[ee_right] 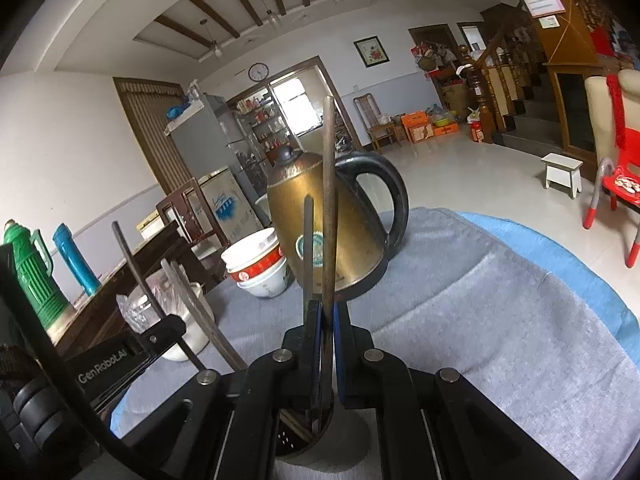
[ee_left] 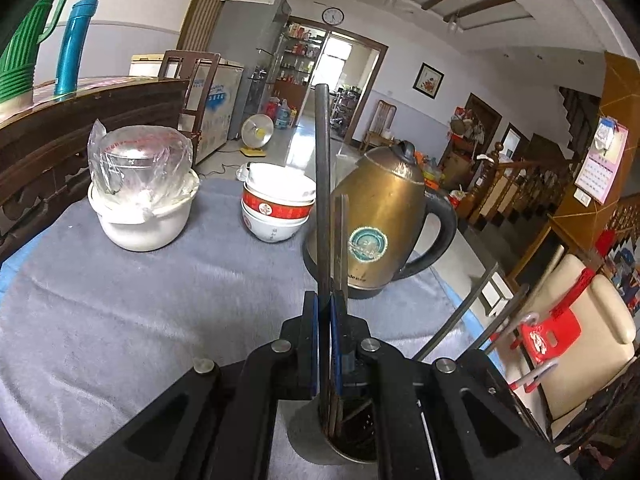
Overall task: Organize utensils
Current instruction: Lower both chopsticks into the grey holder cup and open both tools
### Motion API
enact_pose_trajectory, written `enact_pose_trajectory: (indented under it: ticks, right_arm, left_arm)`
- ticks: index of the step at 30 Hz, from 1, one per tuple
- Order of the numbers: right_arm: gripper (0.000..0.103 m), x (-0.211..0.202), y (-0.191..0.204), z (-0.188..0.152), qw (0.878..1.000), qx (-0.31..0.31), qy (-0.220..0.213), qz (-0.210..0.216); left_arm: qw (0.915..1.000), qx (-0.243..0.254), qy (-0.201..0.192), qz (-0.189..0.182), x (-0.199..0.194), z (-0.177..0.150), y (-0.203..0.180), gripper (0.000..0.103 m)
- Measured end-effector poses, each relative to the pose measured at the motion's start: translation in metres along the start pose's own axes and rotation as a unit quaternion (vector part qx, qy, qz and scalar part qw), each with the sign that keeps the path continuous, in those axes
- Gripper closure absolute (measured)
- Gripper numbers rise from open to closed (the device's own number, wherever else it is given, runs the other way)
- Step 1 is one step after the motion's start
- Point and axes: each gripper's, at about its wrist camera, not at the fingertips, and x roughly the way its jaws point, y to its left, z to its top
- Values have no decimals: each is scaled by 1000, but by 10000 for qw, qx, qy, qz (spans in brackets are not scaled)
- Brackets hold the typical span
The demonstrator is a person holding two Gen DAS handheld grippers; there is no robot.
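My left gripper point(ee_left: 324, 300) is shut on a long dark chopstick point(ee_left: 322, 184) that stands upright. A shorter chopstick point(ee_left: 341, 240) stands right beside it. Their lower ends reach into a perforated metal holder point(ee_left: 352, 448) just below the fingers. My right gripper point(ee_right: 327, 308) is shut on a brown chopstick point(ee_right: 328, 200), also upright, with a darker one point(ee_right: 307, 248) next to it. The same holder point(ee_right: 296, 436) sits under these fingers. In the right wrist view, the left gripper's two chopsticks point(ee_right: 132, 272) lean at the left.
A brass kettle point(ee_left: 384, 216) stands close ahead on the grey cloth point(ee_left: 140, 300). Stacked red-and-white bowls point(ee_left: 276, 208) and a white pot holding a plastic-wrapped jar point(ee_left: 140, 200) sit farther left. The table edge and a red chair point(ee_left: 548, 332) lie to the right.
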Motion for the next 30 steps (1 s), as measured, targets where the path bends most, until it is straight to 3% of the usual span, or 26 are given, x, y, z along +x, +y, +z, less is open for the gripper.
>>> enact_pose_trajectory:
  ticks: [19, 30]
  right_arm:
    - [94, 10, 0, -11, 9987, -215, 460, 57]
    - [92, 2, -1, -13, 9984, -250, 495, -75]
  left_arm:
    - [9987, 338, 339, -188, 1, -13, -1, 96]
    - [9979, 307, 518, -228, -3, -17, 3, 96]
